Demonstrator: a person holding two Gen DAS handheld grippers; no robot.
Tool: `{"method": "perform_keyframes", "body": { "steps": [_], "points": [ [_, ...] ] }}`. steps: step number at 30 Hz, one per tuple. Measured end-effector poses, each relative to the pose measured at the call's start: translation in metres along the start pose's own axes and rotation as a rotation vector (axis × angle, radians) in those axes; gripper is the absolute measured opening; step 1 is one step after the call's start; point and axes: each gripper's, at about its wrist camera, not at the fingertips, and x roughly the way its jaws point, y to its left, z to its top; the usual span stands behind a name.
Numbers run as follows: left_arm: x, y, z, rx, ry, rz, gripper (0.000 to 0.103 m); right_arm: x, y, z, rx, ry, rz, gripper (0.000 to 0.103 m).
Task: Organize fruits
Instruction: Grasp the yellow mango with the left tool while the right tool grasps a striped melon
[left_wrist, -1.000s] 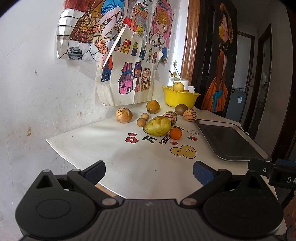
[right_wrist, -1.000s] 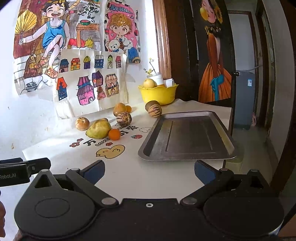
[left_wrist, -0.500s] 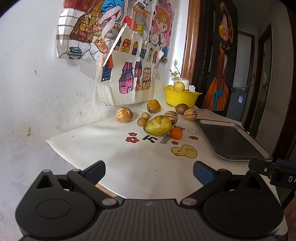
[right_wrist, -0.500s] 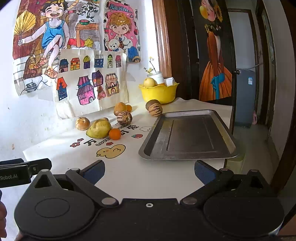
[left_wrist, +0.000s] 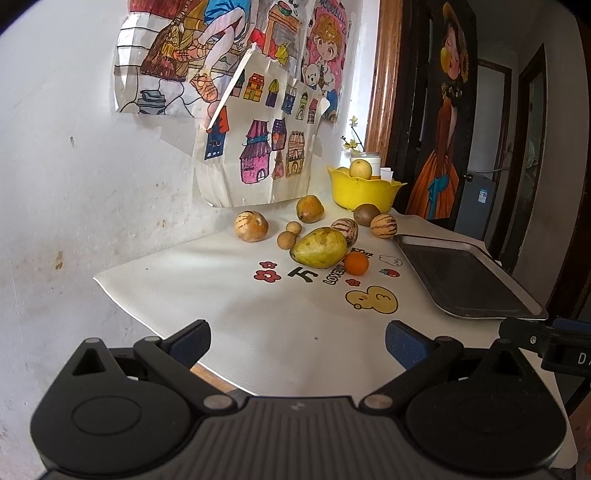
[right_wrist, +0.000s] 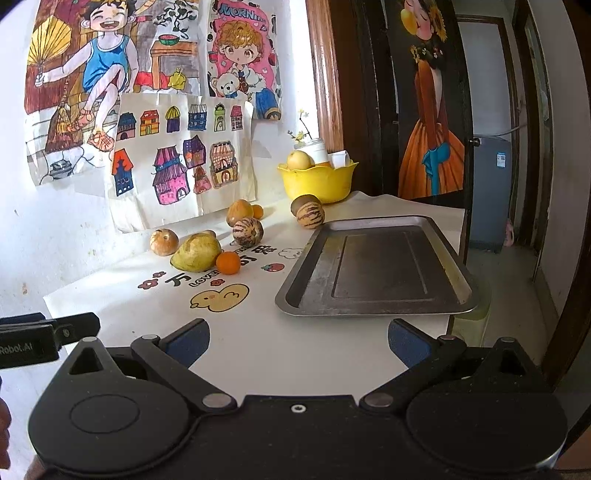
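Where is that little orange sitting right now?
The small orange sits on the white table mat, touching the right end of the big yellow-green mango, just above the cartoon duck print and left of the metal tray.

The pink poster (right_wrist: 242, 59) on the wall carries the word "MORNING" in blue across its top edge, its last letters hard to make out. The white table cover (right_wrist: 258, 343) is printed with large black Chinese characters and a smaller line beginning "LOVE", the rest hidden behind the fruit. The left gripper (right_wrist: 44, 338), seen at the left edge of the right wrist view, reads "Robot.AI".
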Motion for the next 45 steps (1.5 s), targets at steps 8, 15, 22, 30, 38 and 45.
{"method": "perform_keyframes", "body": {
  "steps": [8, 15, 22, 30, 38, 45],
  "points": [
    [0.010, 0.003, 0.004, -0.002, 0.020, 0.010, 0.103, 0.011, -0.008, 0.006, -0.010, 0.003, -0.010, 0.103],
    [0.029, 0.011, 0.014, -0.015, 0.066, -0.017, 0.103, 0.021, -0.024, 0.028, -0.084, -0.035, 0.035, 0.103],
    [0.049, 0.015, 0.036, 0.033, 0.066, -0.018, 0.103, 0.037, -0.051, 0.076, -0.108, -0.040, 0.098, 0.103],
    [0.070, 0.016, 0.063, 0.096, 0.019, -0.107, 0.103, 0.070, -0.058, 0.125, -0.122, 0.019, 0.223, 0.103],
    [0.090, 0.023, 0.087, 0.179, -0.002, -0.184, 0.103, 0.116, -0.046, 0.170, -0.108, 0.065, 0.304, 0.103],
    [0.130, 0.021, 0.086, 0.209, 0.031, -0.274, 0.102, 0.174, -0.019, 0.176, -0.182, 0.141, 0.316, 0.103]
  ]
}}
